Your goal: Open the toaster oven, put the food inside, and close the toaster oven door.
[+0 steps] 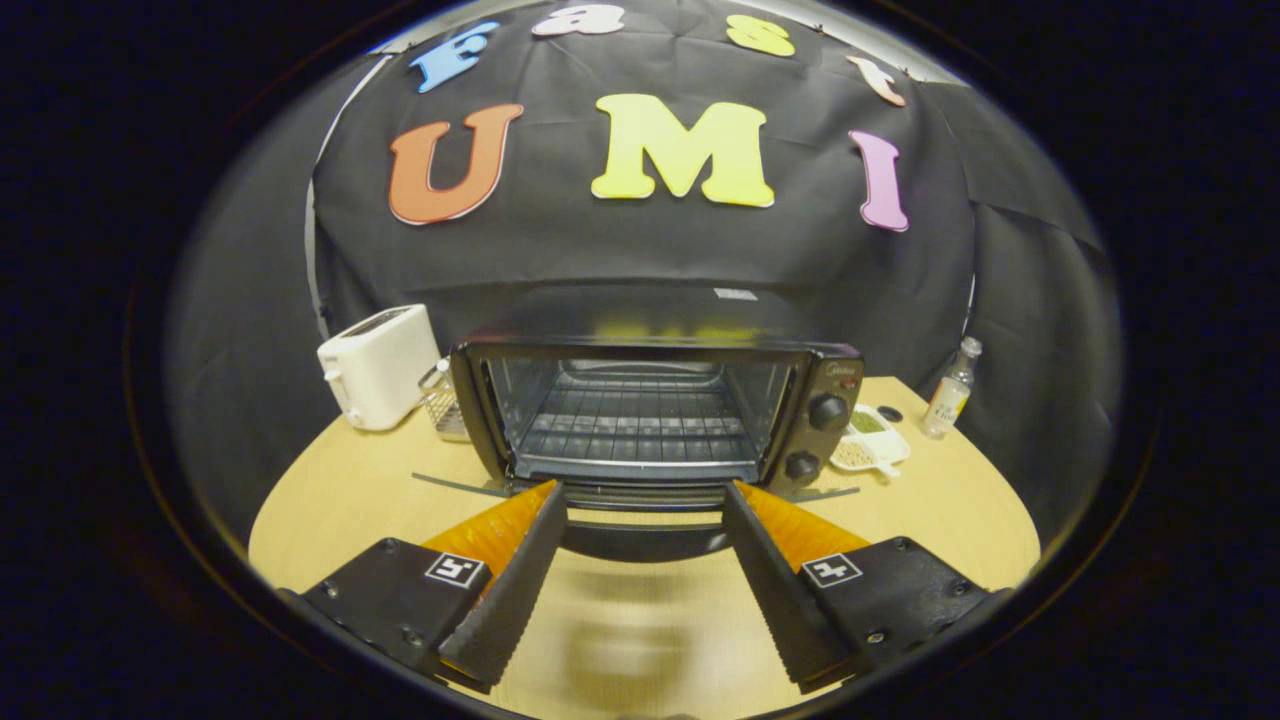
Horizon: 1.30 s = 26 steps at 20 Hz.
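Toaster oven (650,410): sat at the middle of the frame on the round wooden table (340,500), just ahead of the fingertips; cavity open, wire rack (635,420) bare inside.
Door (640,500): dropped flat toward the camera, lying between the two fingertips; handle (645,541) seen as a dark bar at the lower middle, apparently along the door's near edge.
Gripper (643,490): fingers spread wide apart, clamped on nothing, tips level with the lowered door.
Food: could not be made out for certain; a small white dish (872,447) with something greenish lay right of the oven, below the knobs (828,412).
Handling, door: judged stiff, hinged, glass-fronted, so best taken by the handle bar and swung, not pushed on the pane.
Handling, oven body: judged heavy enough to stay put under a light pull.
Handling, dish: probably light, hard and slippery; a rim grip looked safest.
Surroundings: white toaster (378,365) at middle left, small clear bottle (952,392) at middle right.
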Each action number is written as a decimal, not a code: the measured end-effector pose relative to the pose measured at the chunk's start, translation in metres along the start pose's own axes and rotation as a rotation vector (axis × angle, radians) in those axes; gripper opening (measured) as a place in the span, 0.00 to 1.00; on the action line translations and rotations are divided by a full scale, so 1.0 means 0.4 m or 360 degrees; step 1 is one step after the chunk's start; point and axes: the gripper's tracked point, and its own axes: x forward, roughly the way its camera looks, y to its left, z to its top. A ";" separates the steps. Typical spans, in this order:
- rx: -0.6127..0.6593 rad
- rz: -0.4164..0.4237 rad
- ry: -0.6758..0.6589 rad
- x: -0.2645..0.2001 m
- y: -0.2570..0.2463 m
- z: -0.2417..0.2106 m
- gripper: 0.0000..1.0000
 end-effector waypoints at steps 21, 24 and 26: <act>0.0019 0.0009 0.0504 0.017 -0.045 -0.325 1.00; -0.0015 0.0024 0.0499 0.014 -0.046 -0.327 1.00; -0.0019 0.0062 0.0477 0.010 -0.049 -0.312 1.00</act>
